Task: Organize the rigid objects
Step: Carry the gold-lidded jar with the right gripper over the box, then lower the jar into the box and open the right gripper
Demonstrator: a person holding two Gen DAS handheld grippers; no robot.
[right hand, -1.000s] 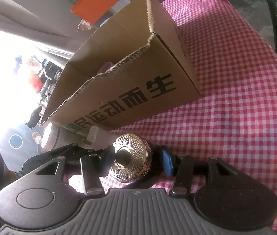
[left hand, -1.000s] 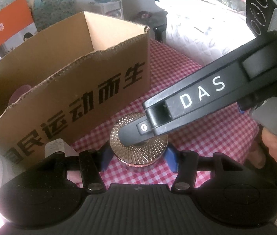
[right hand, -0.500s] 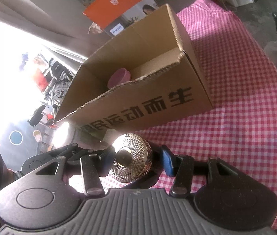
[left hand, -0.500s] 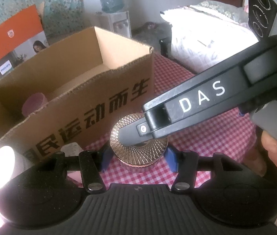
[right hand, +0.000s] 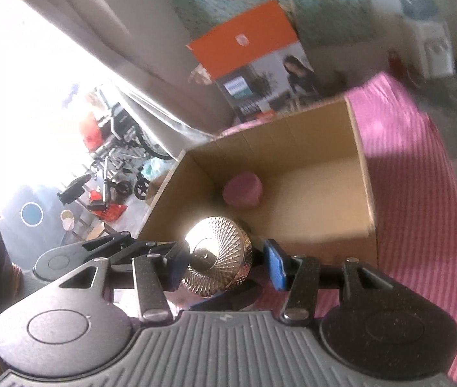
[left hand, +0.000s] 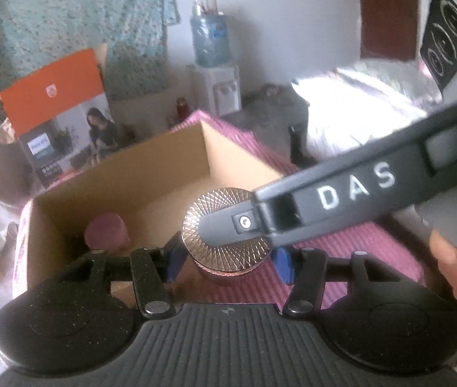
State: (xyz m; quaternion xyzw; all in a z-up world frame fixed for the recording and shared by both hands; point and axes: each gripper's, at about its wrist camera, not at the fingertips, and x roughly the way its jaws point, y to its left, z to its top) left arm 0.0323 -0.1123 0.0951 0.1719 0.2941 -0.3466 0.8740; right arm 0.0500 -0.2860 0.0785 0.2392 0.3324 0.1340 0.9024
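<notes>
While both grippers clamp it, the jar (left hand: 228,242) hangs over the near wall of the box (left hand: 151,174), above the table. It looks rigid, smooth and probably heavy, so its sides are the best hold. The left gripper (left hand: 226,262) is half open, pads on its body. The right gripper (right hand: 223,266) is likewise half open, pads on the lid (right hand: 217,254). A pink cup (right hand: 243,190) stands inside.

The round jar (left hand: 228,235) has a shiny metal lid, rose-gold, cut with a fine raised diamond pattern that catches the light. The box (right hand: 293,148) at 12 o'clock is plain matt brown cardboard, smooth inside. Under it the tablecloth (right hand: 422,193) is pink-and-white woven cloth. The left gripper (left hand: 228,262) looks like matt black speckled plastic with blue pads (left hand: 282,266).
</notes>
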